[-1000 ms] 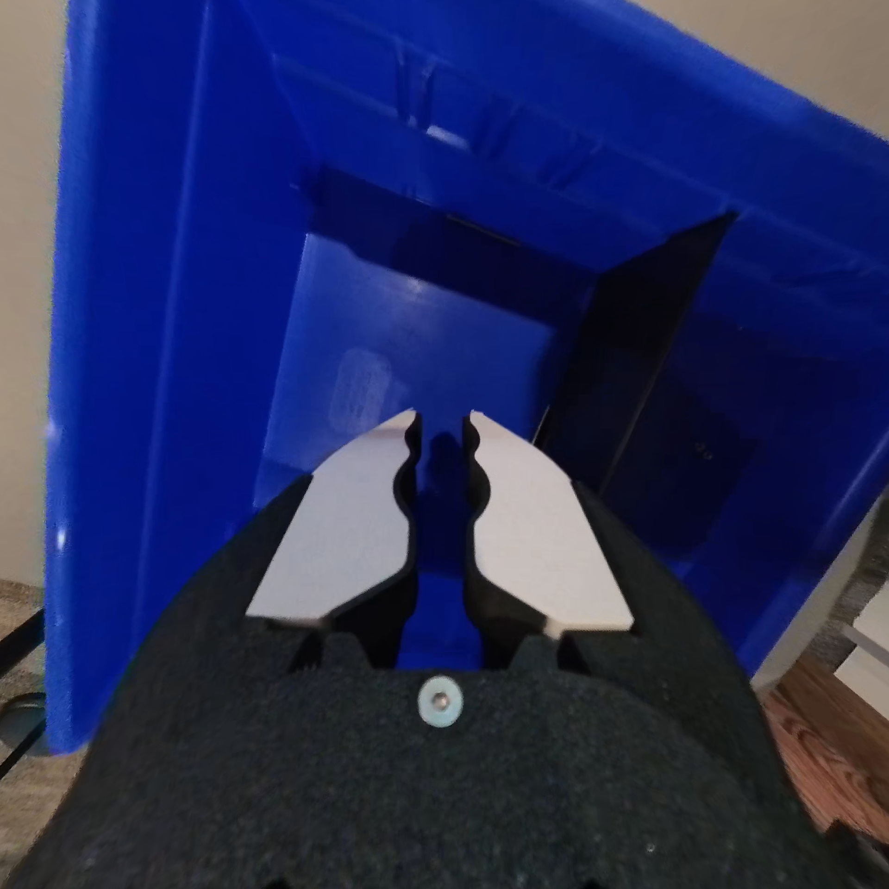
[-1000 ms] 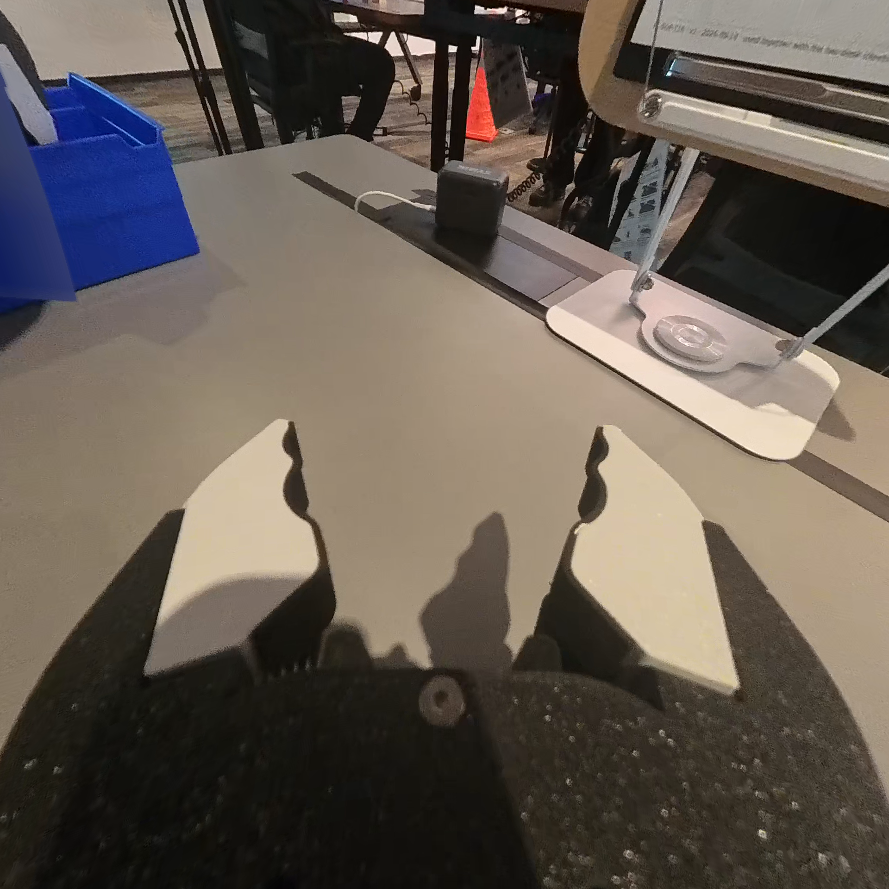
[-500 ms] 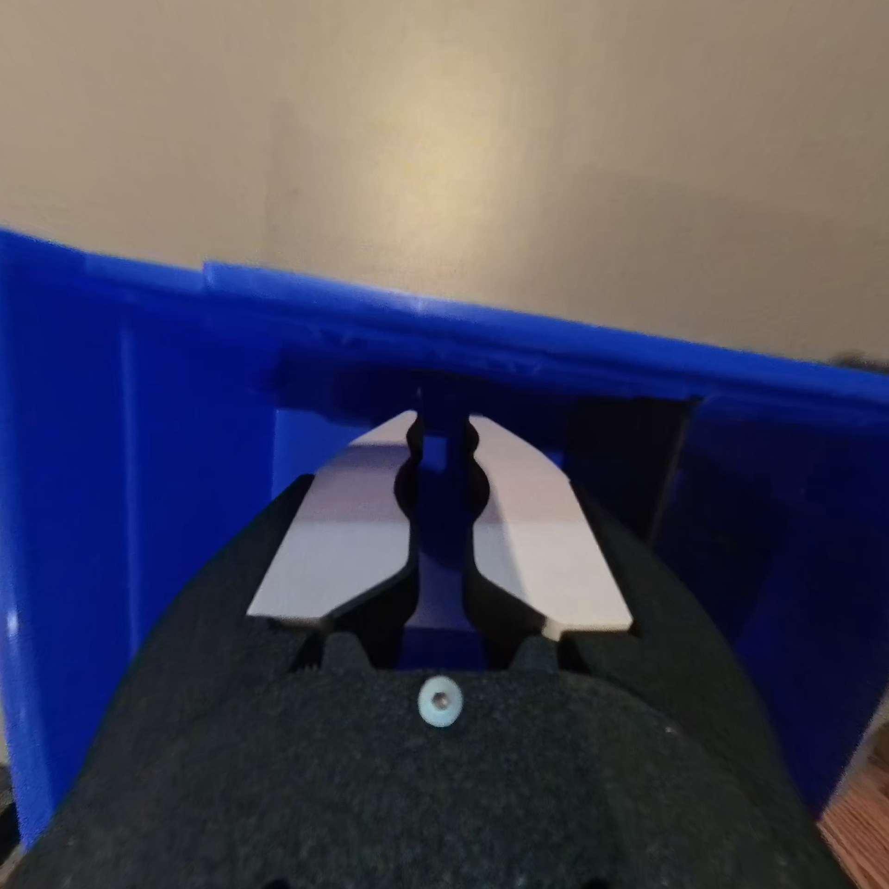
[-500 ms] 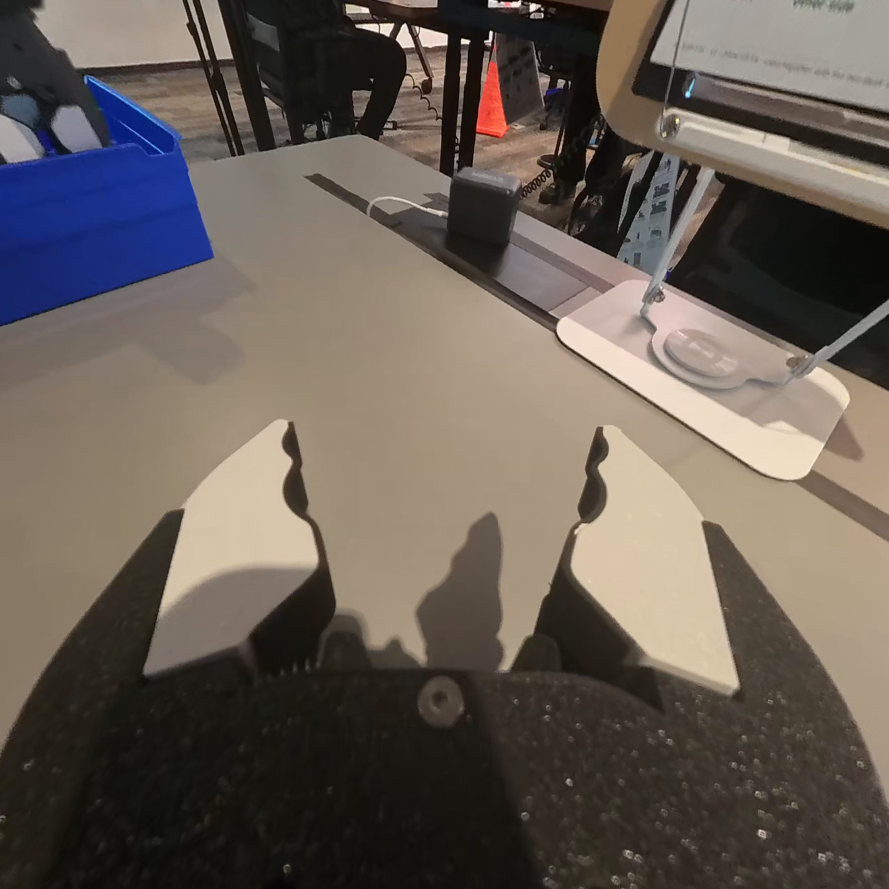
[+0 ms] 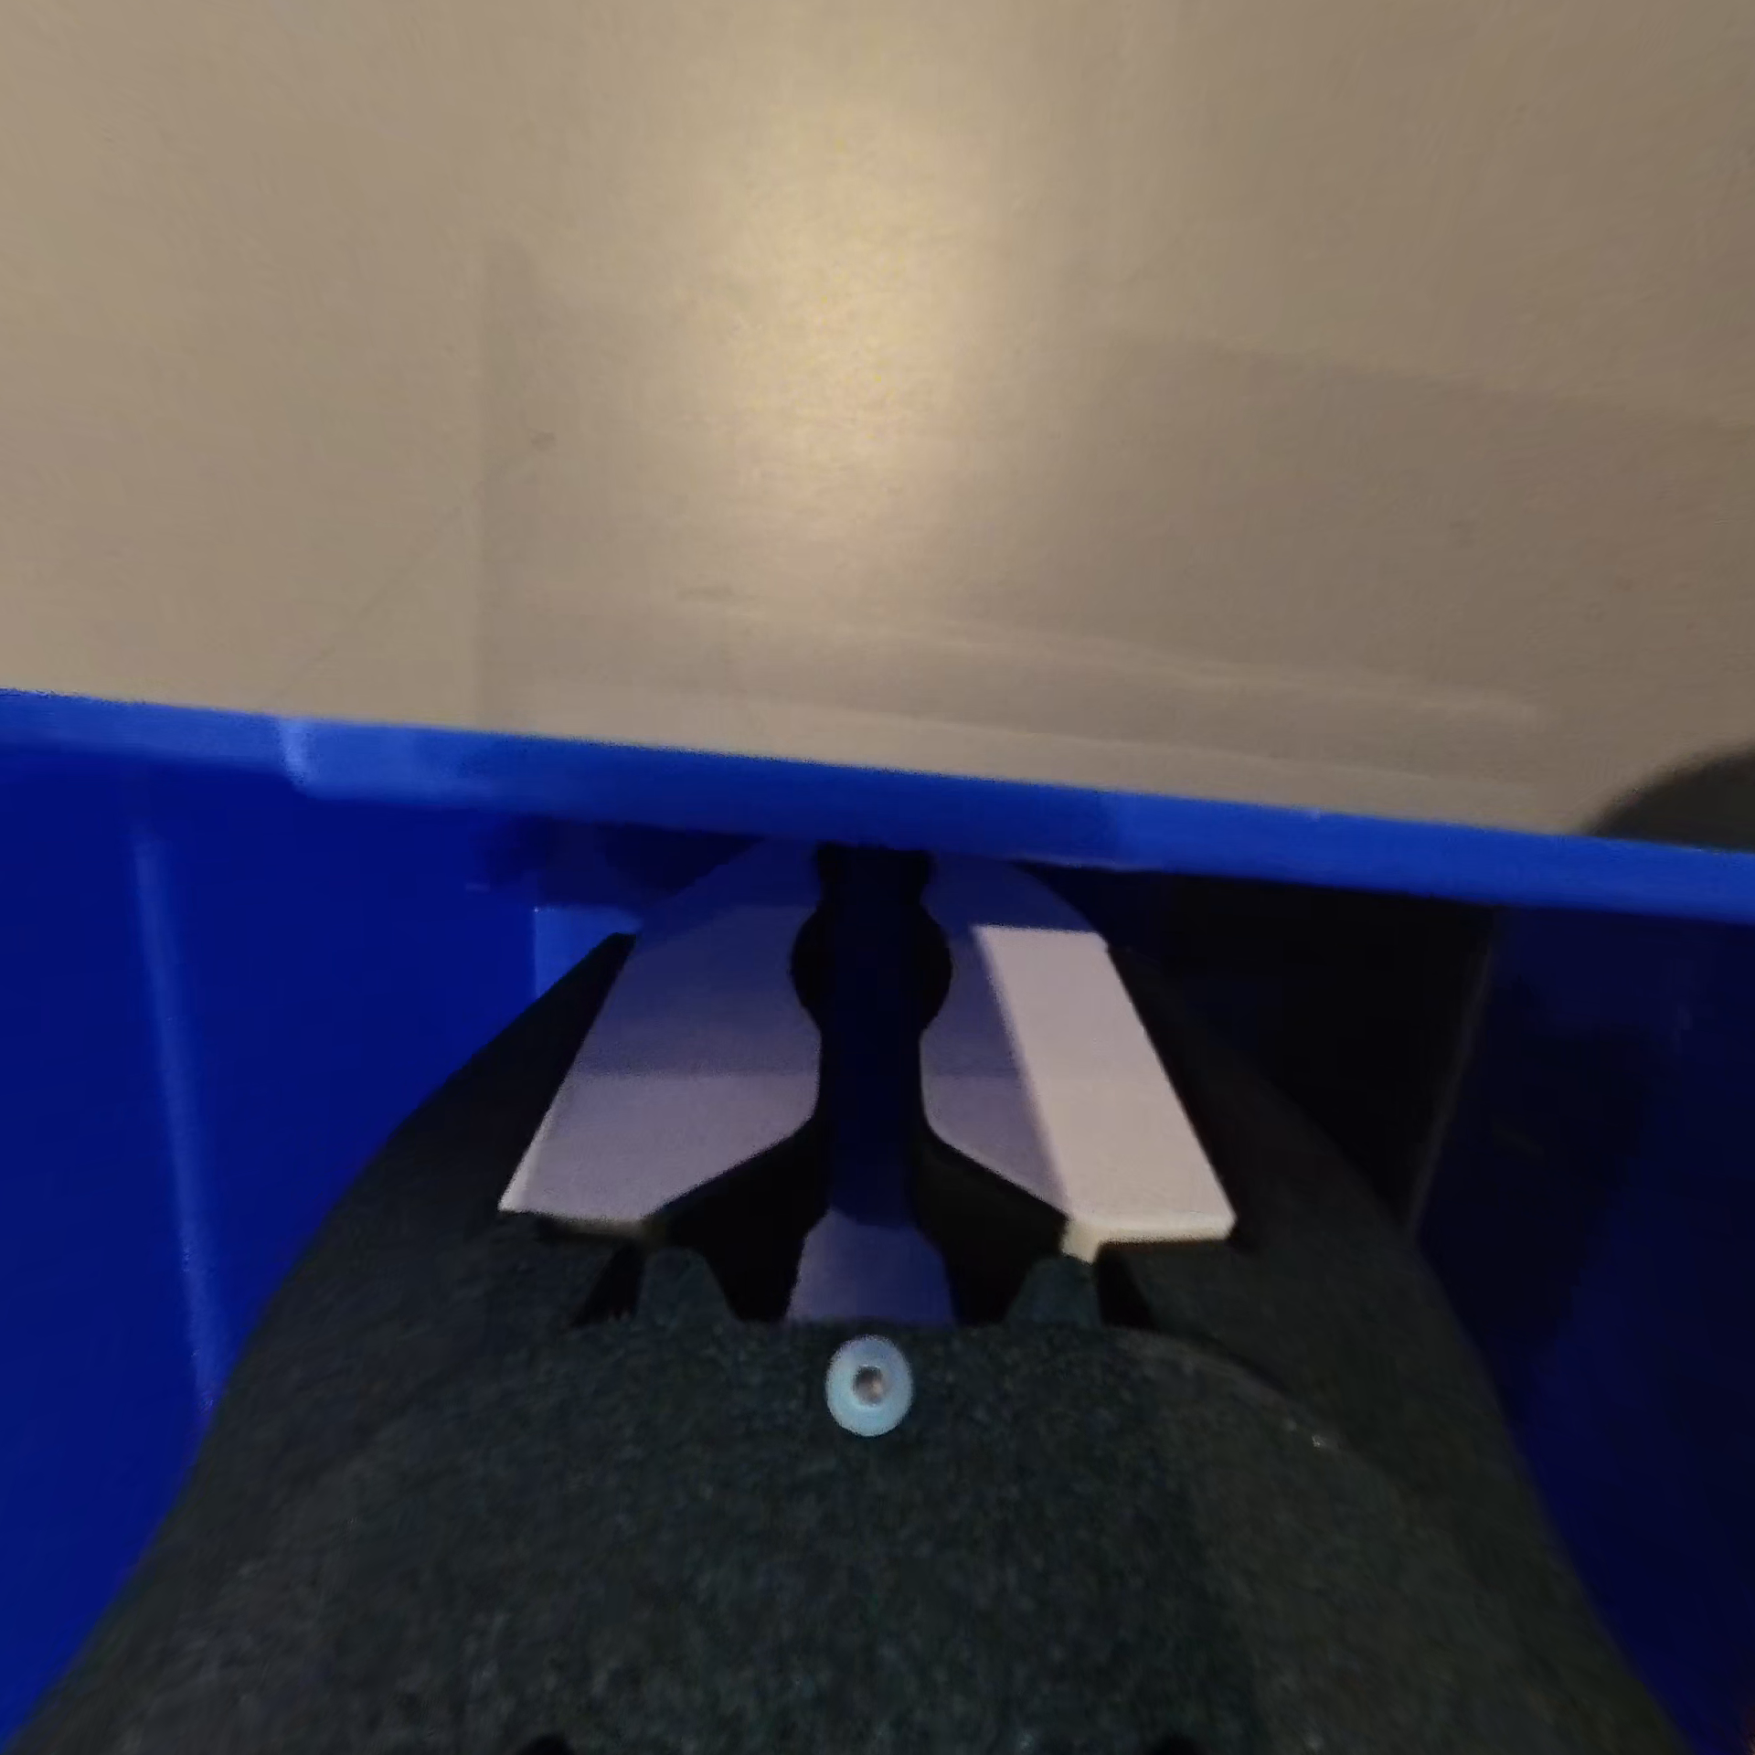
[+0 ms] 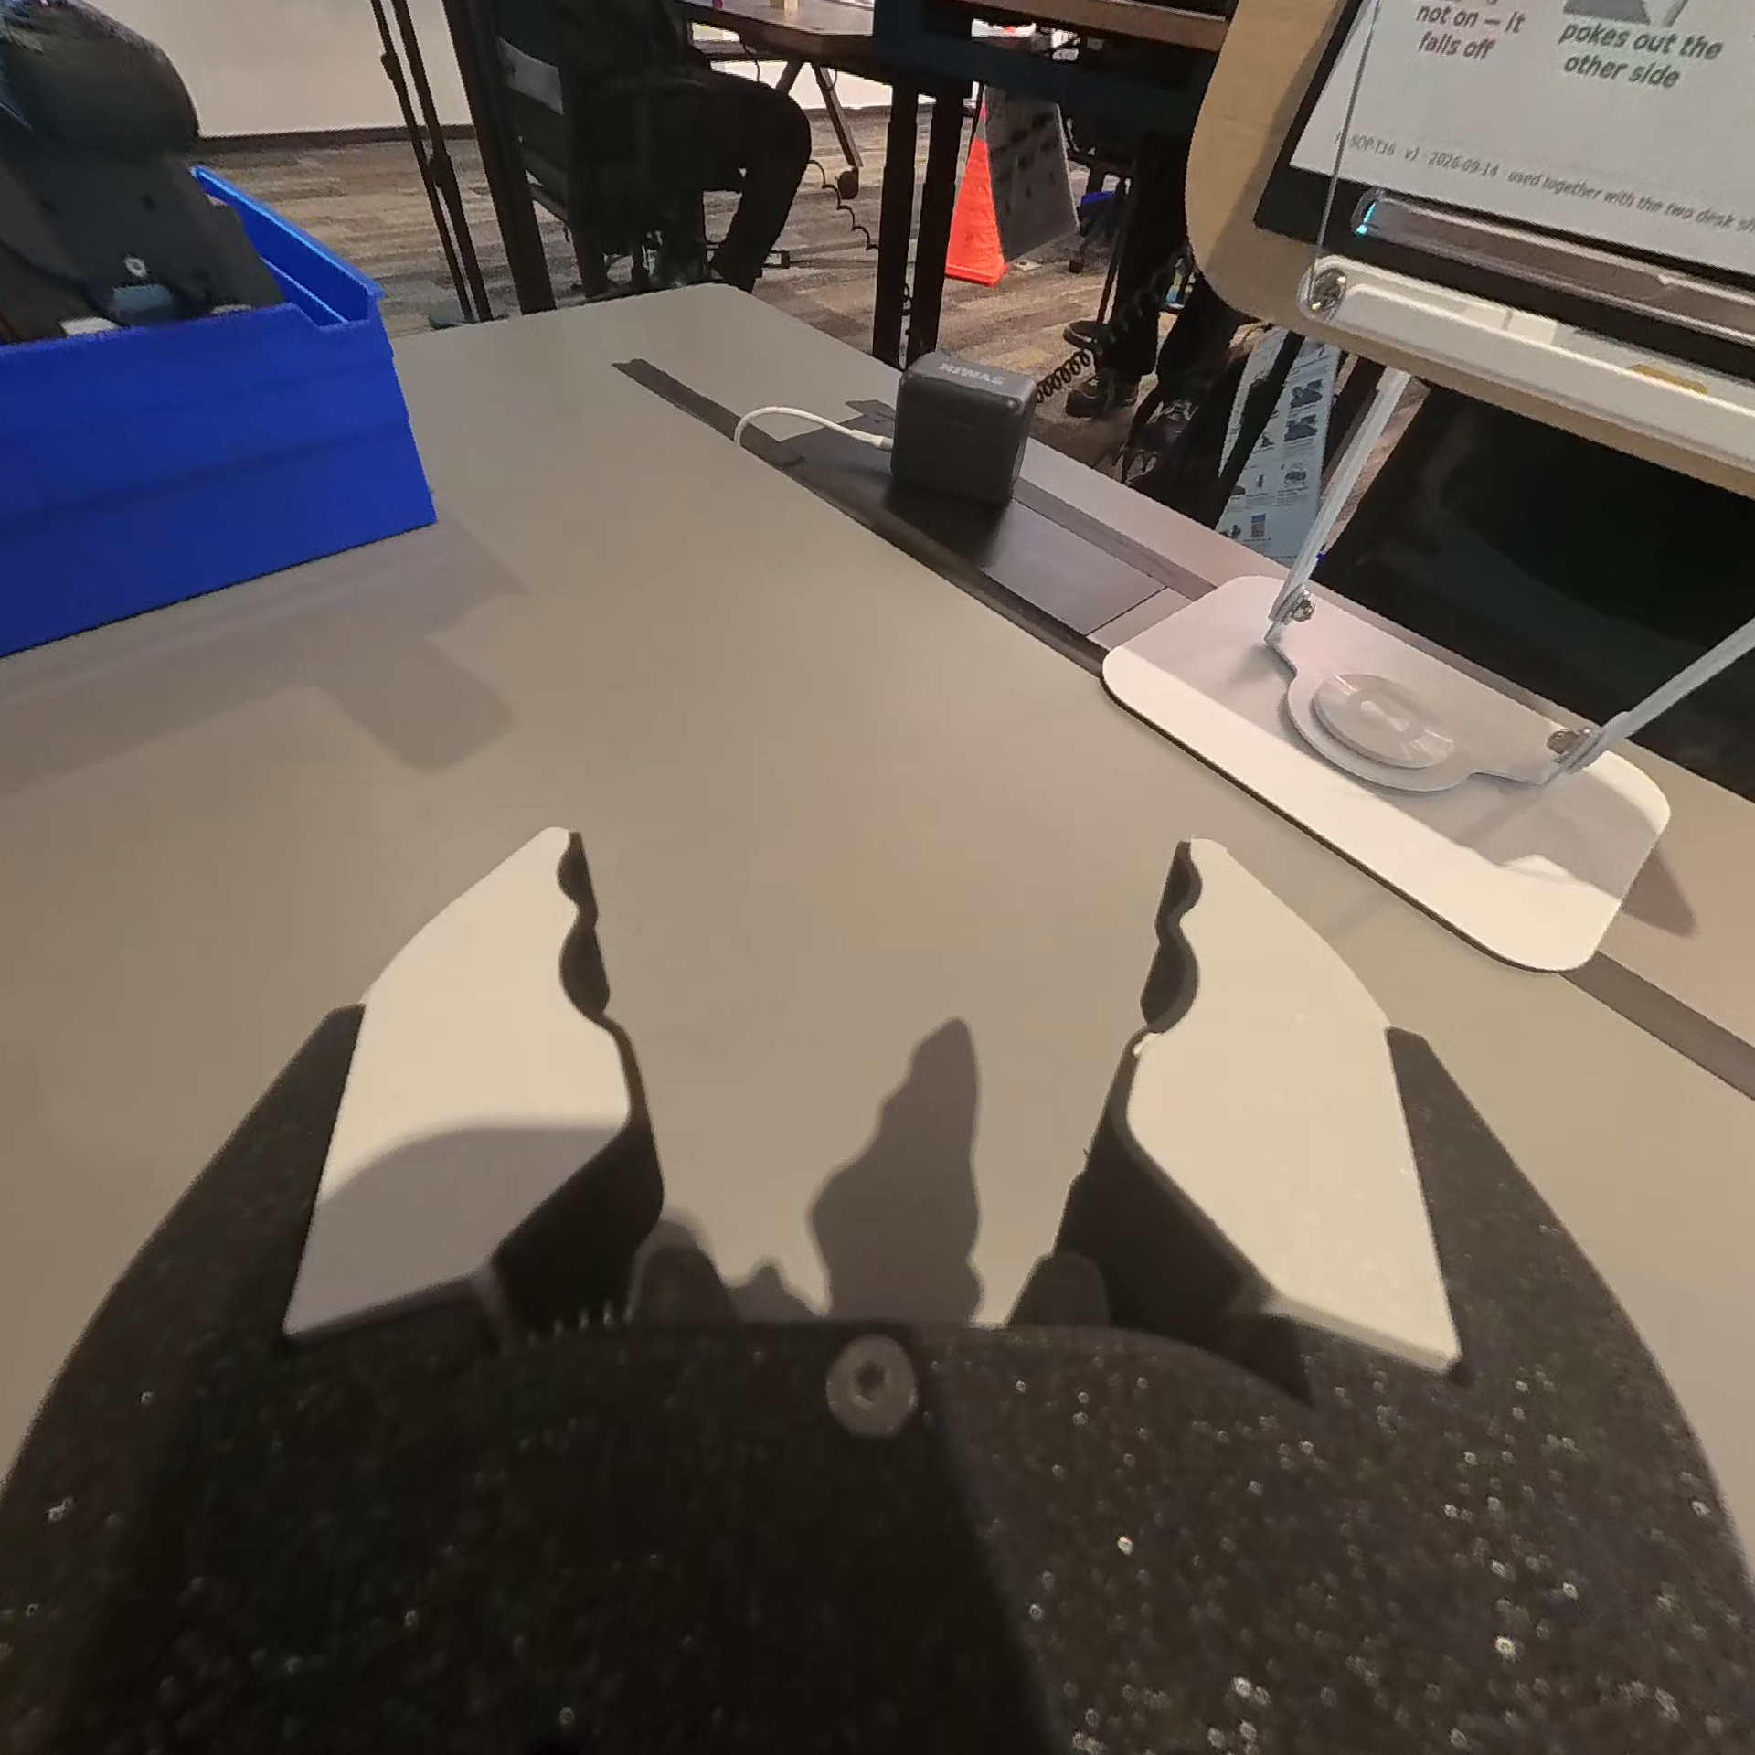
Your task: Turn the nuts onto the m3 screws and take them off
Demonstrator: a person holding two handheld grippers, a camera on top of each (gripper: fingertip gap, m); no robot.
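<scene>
No nuts or screws show in either view. My left gripper (image 5: 874, 859) is low inside a blue plastic bin (image 5: 950, 807), its tips just under the far rim. Its jaws stand almost together, with a narrow slit that shows only the bin's blue. I cannot tell whether anything is pinched there. In the right wrist view the same bin (image 6: 190, 456) stands at the table's far left, with the left gripper's black body (image 6: 104, 218) in it. My right gripper (image 6: 874, 845) is open and empty, low over the grey table (image 6: 760, 712).
A dark charger block (image 6: 959, 432) with a white cable sits on a black strip at the table's far side. A white stand base (image 6: 1377, 760) holds a screen (image 6: 1519, 142) at the right. Beyond the table are chairs, a seated person's legs (image 6: 750, 161) and an orange cone (image 6: 973, 218). The tips of one gripper are about 40 cm away from the tips of the other.
The left gripper has dropped from looking down into the bin to sitting low inside it, facing the far wall. Its jaw gap is unchanged. The right gripper has shifted slightly and stays open.
</scene>
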